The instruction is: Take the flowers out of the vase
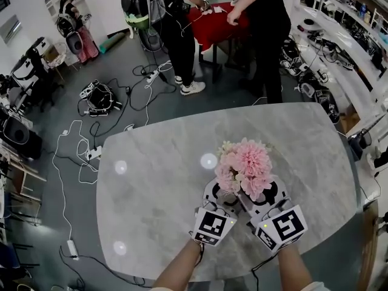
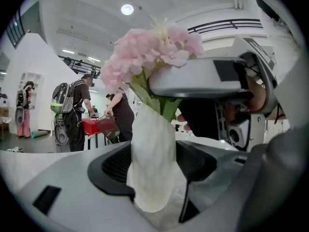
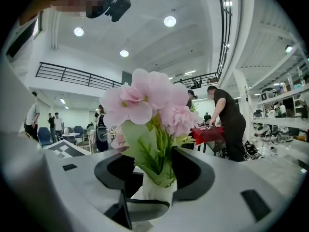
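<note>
Slim white vase (image 2: 153, 168) holding bunch of pink flowers (image 1: 245, 167): stood upright on grey marbled worktop (image 1: 157, 180), close to near edge, right of centre. Left tool (image 1: 223, 194): clamped on vase body, jaws fairly wide. Right tool (image 1: 262, 194): spread wide beside green stems (image 3: 159, 158) above vase mouth, not gripping.

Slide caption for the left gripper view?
Left gripper clamps the white vase; right gripper brackets the stems under the pink flowers.
</note>
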